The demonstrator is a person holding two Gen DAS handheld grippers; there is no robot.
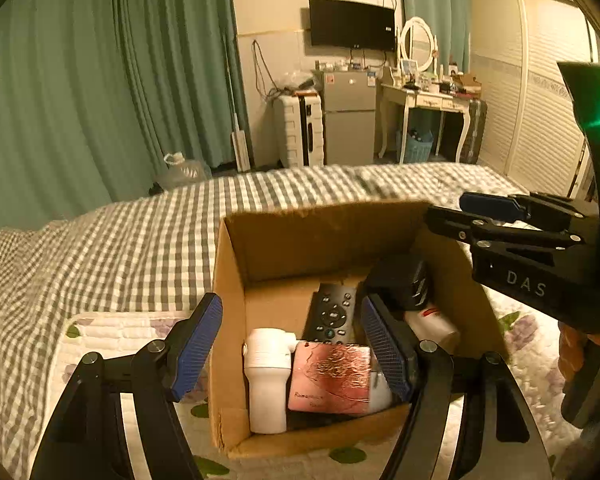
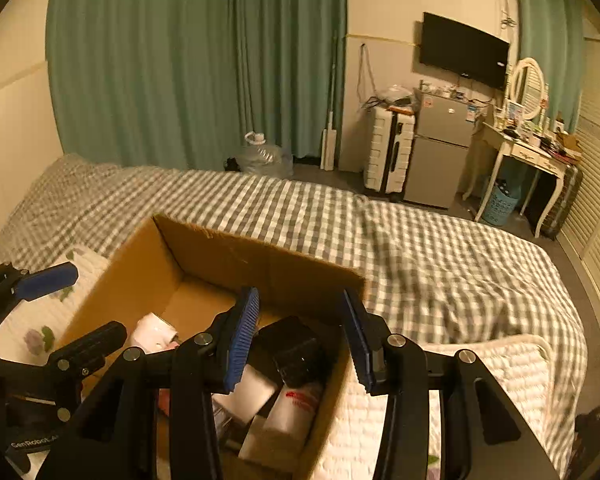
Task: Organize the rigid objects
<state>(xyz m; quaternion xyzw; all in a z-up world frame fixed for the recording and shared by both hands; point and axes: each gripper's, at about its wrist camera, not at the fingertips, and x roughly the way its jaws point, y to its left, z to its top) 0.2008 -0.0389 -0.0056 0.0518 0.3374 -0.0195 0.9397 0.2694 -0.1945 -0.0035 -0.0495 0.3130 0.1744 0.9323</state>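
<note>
An open cardboard box (image 1: pixel 260 240) stands on the bed and also shows in the right wrist view (image 2: pixel 228 256). In it lie a white plastic bottle (image 1: pixel 266 384), a pink card box (image 1: pixel 332 380), a black remote (image 1: pixel 332 314), a black block (image 1: pixel 400 284) and a white bottle with red print (image 1: pixel 432 322). My left gripper (image 1: pixel 290 344) is open and empty, over the box's near-left wall. My right gripper (image 2: pixel 300 340) is open and empty above the box's right side, over the black block (image 2: pixel 296 348). It also shows in the left wrist view (image 1: pixel 488 208).
The box rests on a white quilted pad (image 1: pixel 112 332) over a grey checked bedspread (image 2: pixel 420 248). Beyond the bed stand green curtains, a water jug (image 2: pixel 264 156), a white suitcase, a small fridge (image 2: pixel 440 152), a dressing table and a wall TV.
</note>
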